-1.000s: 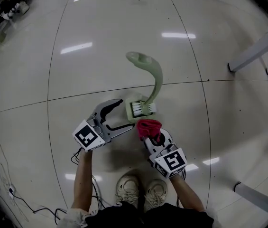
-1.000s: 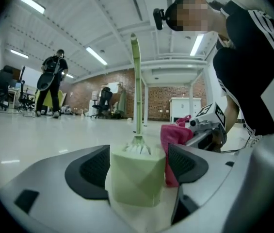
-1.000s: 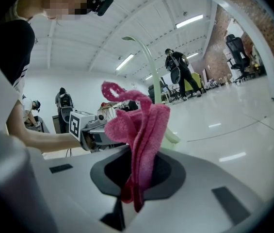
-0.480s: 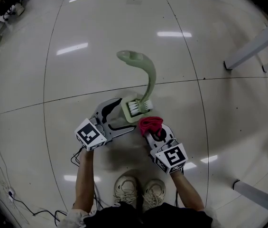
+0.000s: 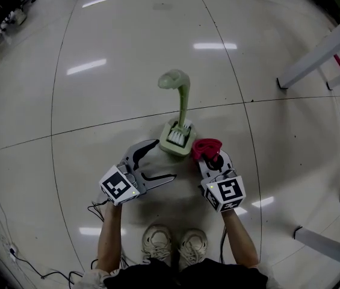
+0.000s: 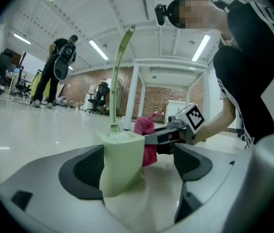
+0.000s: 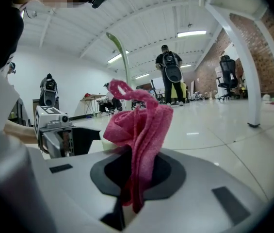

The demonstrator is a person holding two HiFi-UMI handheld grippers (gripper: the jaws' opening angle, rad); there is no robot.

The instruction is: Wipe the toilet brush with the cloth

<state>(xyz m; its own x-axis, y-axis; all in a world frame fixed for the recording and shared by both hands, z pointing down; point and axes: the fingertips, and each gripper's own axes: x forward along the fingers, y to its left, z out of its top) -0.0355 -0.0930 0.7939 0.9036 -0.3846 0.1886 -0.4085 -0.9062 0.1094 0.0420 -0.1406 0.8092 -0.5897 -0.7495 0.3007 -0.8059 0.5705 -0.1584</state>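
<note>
**Brush upright between our grippers, cloth at the holder's right**

We stand on a pale tiled floor (image 5: 97,101). On it, just beyond our shoes (image 5: 179,241), the toilet brush (image 5: 182,104) stands in its squarish holder (image 5: 171,144). Both are smooth, glossy, pale green plastic. White bristles show at the holder's mouth, and the slim handle rises upright, curving into a broad flattened grip at the top. The long axis is therefore vertical, and we judge that a wipe would have to run up and down it.

The left gripper (image 5: 164,159) lies near-left of the holder. Its fingers (image 6: 81,171) are spread wide, having just been opening. The holder sits at their mouth, close by the left finger, and neither finger presses on it.

The right gripper (image 5: 213,160) lies near-right, its fingers (image 7: 173,171) pinching a pink cloth (image 5: 206,147) that bunches up out of them. The cloth is just beside the holder's right face, though we cannot tell whether it touches. The right hand is the nearer one for wiping, since the handle lies up and to the far-left of the cloth.
</note>
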